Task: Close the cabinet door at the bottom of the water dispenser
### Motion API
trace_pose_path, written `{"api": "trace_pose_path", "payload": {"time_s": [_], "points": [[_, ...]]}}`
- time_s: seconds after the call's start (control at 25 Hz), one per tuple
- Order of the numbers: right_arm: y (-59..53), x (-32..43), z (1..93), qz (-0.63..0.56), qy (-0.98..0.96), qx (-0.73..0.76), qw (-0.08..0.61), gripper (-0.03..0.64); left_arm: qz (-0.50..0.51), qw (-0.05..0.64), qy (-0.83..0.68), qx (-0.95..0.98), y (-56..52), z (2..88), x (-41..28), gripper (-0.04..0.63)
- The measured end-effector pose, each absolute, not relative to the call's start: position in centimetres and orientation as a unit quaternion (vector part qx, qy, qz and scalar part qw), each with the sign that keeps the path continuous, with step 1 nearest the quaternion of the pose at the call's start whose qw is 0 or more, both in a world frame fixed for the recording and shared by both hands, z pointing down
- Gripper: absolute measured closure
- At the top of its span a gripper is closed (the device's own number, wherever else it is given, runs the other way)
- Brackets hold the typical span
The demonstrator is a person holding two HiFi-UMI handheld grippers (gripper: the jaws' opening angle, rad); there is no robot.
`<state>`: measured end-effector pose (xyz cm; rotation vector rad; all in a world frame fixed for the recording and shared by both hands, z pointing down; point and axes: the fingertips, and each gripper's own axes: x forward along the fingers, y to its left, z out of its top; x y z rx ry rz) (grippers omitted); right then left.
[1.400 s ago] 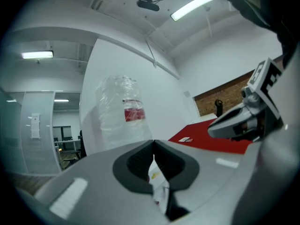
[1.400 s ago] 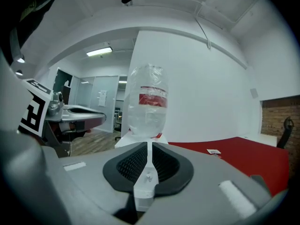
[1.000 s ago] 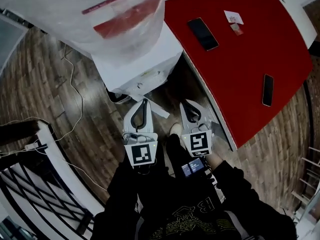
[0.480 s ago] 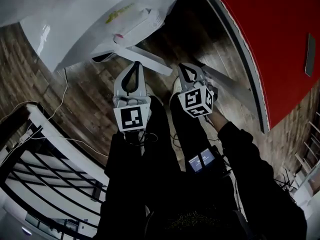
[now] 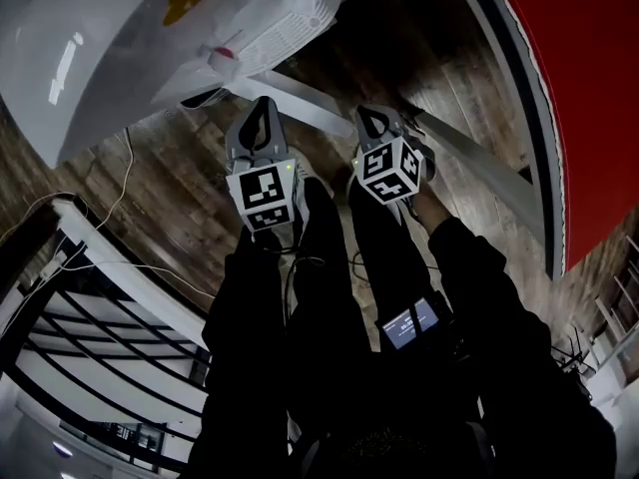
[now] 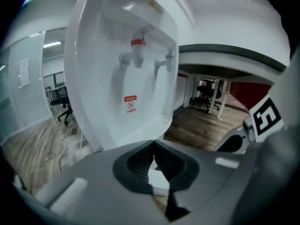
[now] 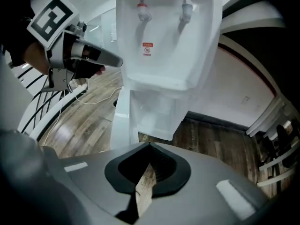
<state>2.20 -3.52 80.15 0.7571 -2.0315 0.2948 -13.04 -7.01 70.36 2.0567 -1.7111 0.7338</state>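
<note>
The white water dispenser (image 5: 110, 38) fills the top left of the head view. Its bottom cabinet door (image 5: 305, 108) stands swung out toward me, seen edge-on as a white strip. In the right gripper view the door (image 7: 121, 123) juts forward at the left of the open cabinet (image 7: 159, 114), below the taps (image 7: 143, 11). My left gripper (image 5: 262, 106) is shut and empty, its tips close to the door's edge. My right gripper (image 5: 370, 116) is also shut and empty, just right of the door. The left gripper view faces the dispenser's front (image 6: 126, 78).
A red table (image 5: 589, 78) with a white rim curves along the right. A white railing (image 5: 120, 267) and a thin cable (image 5: 125, 163) lie on the wooden floor at the left. A small screen (image 5: 409, 323) sits on my right forearm.
Both grippers have sunk toward the floor together and tipped downward. The head view has dropped with them, so the dispenser's base and open door now loom larger.
</note>
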Motion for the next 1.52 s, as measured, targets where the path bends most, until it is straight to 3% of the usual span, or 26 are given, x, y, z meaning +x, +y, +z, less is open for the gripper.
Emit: {"api": "trace_pose_path", "payload": {"time_s": [0.08,0.28,0.4,0.6,1.08,1.52], "points": [[-3.0,1.9,80.7,0.129,-0.829,0.301,0.454,0.615,0.262,0.196,-0.6,0.73,-6.9,71.1,-12.9,0.588],[-0.1,0.2,81.9,0.132,-0.842,0.257,0.455,0.402,0.275,0.204,-0.588,0.733,-6.2,72.1,-12.5,0.588],[1.5,0.2,83.3,0.119,-0.837,0.241,0.477,0.344,0.271,0.215,-0.587,0.732,-5.8,72.4,-12.3,0.588],[0.9,1.1,85.1,0.125,-0.814,0.26,0.504,0.341,0.277,0.211,-0.572,0.742,-5.0,72.6,-11.9,0.588],[-10.2,5.0,85.2,0.118,-0.793,0.362,0.476,0.388,0.251,0.242,-0.566,0.747,-4.4,72.5,-12.1,0.588],[-22.9,2.8,83.1,0.082,-0.787,0.412,0.452,0.425,0.238,0.251,-0.574,0.742,-4.4,72.6,-14.2,0.589]]}}
